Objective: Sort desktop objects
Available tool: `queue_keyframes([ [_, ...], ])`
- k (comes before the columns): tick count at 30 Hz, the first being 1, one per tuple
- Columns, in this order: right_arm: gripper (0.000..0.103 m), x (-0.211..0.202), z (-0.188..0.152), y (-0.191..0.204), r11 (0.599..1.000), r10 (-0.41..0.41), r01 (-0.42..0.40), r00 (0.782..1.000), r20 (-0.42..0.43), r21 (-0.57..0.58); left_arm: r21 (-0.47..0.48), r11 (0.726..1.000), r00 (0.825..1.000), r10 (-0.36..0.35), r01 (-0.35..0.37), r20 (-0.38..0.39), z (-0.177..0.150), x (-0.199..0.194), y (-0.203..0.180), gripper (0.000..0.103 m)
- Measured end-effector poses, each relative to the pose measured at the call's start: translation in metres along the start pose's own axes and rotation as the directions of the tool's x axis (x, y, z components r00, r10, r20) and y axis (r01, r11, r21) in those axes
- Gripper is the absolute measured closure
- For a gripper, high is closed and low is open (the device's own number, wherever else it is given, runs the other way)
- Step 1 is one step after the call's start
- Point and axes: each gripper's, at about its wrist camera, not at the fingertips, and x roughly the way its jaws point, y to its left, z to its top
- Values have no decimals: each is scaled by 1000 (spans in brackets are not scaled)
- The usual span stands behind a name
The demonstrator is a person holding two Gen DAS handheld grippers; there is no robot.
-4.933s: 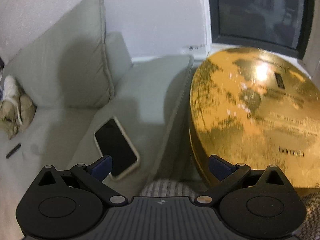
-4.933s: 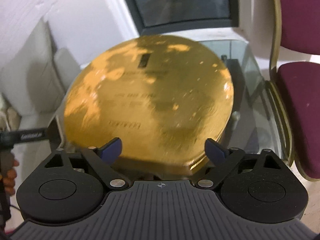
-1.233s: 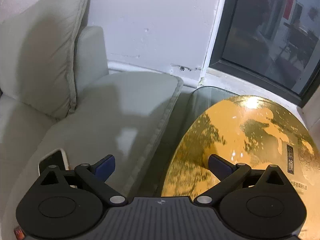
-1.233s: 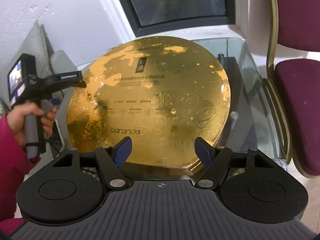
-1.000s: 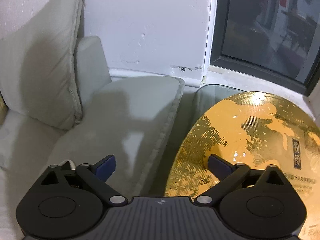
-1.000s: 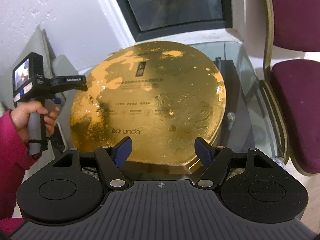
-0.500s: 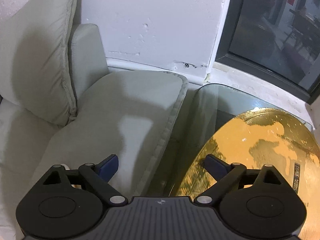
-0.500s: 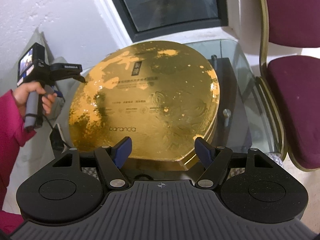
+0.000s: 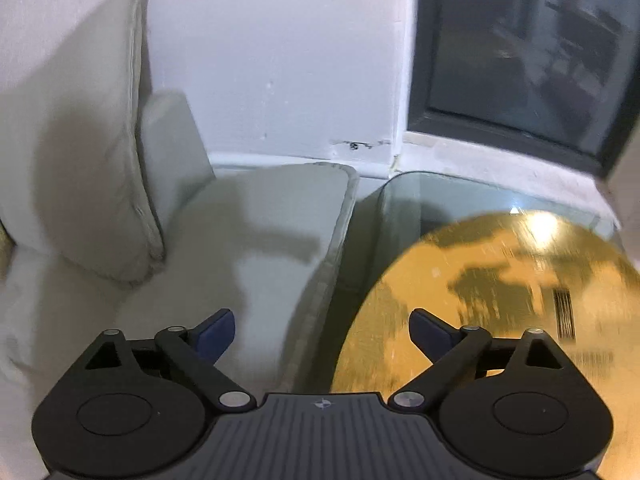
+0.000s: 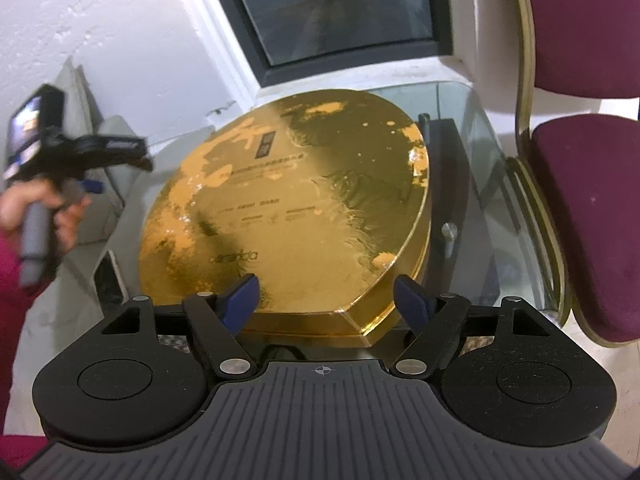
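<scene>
The gold box [image 10: 304,208], a flat, rounded, foil-covered gift box with "baranda" printed on its lid, lies on the glass surface [image 10: 476,184] and covers most of it, its pointed corner turned toward the right gripper [image 10: 326,294]. That gripper hangs just off the near edge, its fingers [image 10: 242,294] spread wide with nothing between them; the spread is wider than the corner it faces, which looks like readiness for an edge grip, since so broad a lid offers no other hold.

In the left wrist view the left gripper [image 9: 320,330] is also spread and empty, held over the seam between the grey sofa cushion [image 9: 256,248] and the glass surface, with the gold box [image 9: 500,304] at about 3 o'clock of it. From the right wrist view this gripper [image 10: 96,148] sits at 9 o'clock, raised in the person's hand [image 10: 36,208], clear of the box. It is probably kept there to take the far rim when needed.

A phone [image 10: 108,276] lies on the sofa at 8 o'clock of the box. A maroon chair [image 10: 588,216] stands at 3 o'clock.
</scene>
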Motion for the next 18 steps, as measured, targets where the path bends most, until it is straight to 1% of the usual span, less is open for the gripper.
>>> queue_keyframes([
  [1, 25, 0, 0, 0, 1000, 0, 0, 1000, 6, 0, 48, 999, 1000, 11, -11, 5, -8, -11, -5, 8],
  [2, 30, -1, 1, -1, 1000, -4, 4, 1000, 18, 0, 88, 996, 1000, 12, -13, 12, -18, -21, -9, 7],
  [3, 47, -1, 2, -1, 1000, -8, 9, 999, 31, -7, 127, 992, 1000, 11, -13, 18, -29, -31, -13, 7],
  [4, 60, 1, 2, -1, 1000, -9, 10, 999, 39, -30, 162, 987, 1000, 1, -5, 22, -40, -40, -17, 6],
  [5, 87, 3, 3, 1, 998, -9, 11, 999, 36, -55, 184, 983, 1000, -6, 2, 19, -52, -47, -19, 6],
  [6, 94, 6, 4, 4, 997, -15, 17, 999, 30, -81, 193, 981, 1000, -10, 8, 10, -61, -53, -22, 6],
  [8, 95, 13, 3, 9, 989, -54, 59, 998, 34, -137, 187, 982, 1000, -7, 8, -9, -77, -58, -24, 6],
  [9, 95, 18, 2, 13, 981, -88, 92, 996, 29, -173, 178, 984, 1000, -2, 5, -17, -83, -59, -24, 6],
  [10, 95, 27, 0, 15, 967, -139, 137, 990, 2, -215, 165, 986, 1000, 2, 2, -25, -88, -61, -24, 6],
  [11, 95, 36, -2, 14, 959, -173, 161, 984, -34, -232, 152, 988, 999, 0, 4, -32, -90, -63, -23, 6],
  [13, 95, 41, -2, 6, 972, -156, 141, 986, -66, -187, 129, 992, 999, -3, 9, -46, -95, -66, -21, 6],
  [15, 95, 38, 1, 3, 982, -116, 105, 991, -63, -155, 130, 992, 999, 2, 4, -45, -98, -70, -22, 6],
  [16, 95, 36, 1, 4, 982, -111, 101, 992, -55, -162, 132, 991, 999, 6, 0, -41, -99, -70, -22, 6],
  [18, 95, 40, 0, 8, 972, -136, 119, 988, -72, -200, 132, 991, 999, 10, -5, -41, -99, -72, -21, 6],
])
